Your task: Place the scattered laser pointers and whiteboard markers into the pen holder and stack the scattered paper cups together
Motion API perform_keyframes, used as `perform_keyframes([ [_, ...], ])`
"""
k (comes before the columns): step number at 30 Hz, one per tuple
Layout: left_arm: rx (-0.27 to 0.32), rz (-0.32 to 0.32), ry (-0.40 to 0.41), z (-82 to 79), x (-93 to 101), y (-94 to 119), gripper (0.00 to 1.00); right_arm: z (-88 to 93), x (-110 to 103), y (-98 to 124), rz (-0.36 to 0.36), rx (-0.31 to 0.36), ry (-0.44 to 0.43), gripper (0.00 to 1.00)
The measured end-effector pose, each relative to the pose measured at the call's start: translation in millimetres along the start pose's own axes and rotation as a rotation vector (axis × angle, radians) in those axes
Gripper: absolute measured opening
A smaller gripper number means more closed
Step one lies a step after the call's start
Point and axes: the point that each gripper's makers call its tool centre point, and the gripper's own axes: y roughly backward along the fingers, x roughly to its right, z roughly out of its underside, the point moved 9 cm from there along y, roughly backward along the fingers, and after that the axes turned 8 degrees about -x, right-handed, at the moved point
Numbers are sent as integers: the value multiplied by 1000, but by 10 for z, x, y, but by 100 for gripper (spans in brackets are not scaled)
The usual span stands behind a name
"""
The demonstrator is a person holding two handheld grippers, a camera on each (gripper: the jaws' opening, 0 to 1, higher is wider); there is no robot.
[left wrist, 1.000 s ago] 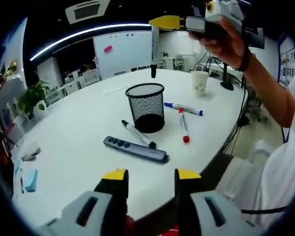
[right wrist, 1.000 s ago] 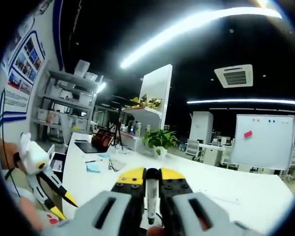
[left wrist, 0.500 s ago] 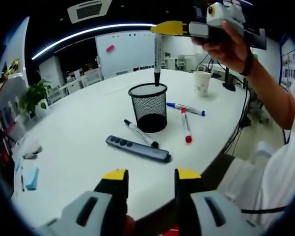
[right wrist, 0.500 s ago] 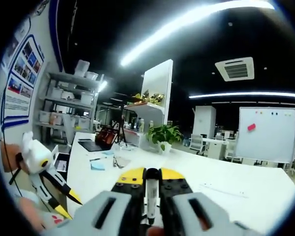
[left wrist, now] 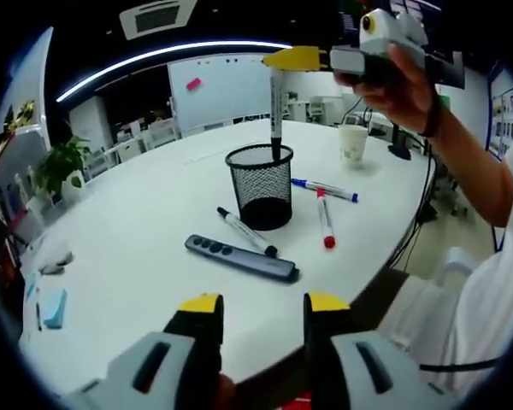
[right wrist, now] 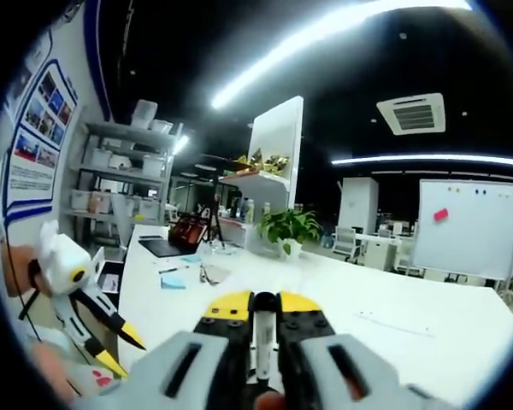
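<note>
**Marker lowered into the mouth of the pen holder**

Left gripper view: the left gripper sits low over the near edge of the white table, its yellow-tipped jaws apart with nothing between them. Compared with a second ago, the right gripper, held in a person's hand at the top of the view, has come down and forward: the black marker it holds hung clear above the mesh pen holder then, and now its lower tip dips just inside the holder's rim. The marker stands upright, pinched at its upper end. The forearm slopes down to the right, with a dark band at the wrist. On the table, beside the holder, lie a second black marker, a dark laser pointer, a red marker and a blue marker, unmoved. A paper cup stands farther back, well apart from the holder.

Right gripper view: the right gripper is closed on the black marker, which runs up between the jaws. The camera looks level across the table toward a potted plant and a whiteboard; the scene sits slightly lower than before. The left gripper shows at the left edge.
</note>
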Motion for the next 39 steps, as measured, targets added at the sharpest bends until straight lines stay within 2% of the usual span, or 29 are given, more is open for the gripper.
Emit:
perform_keyframes([
  [39, 5, 5, 2, 9, -6, 9, 38, 199, -34, -55, -12, -48, -41, 9],
])
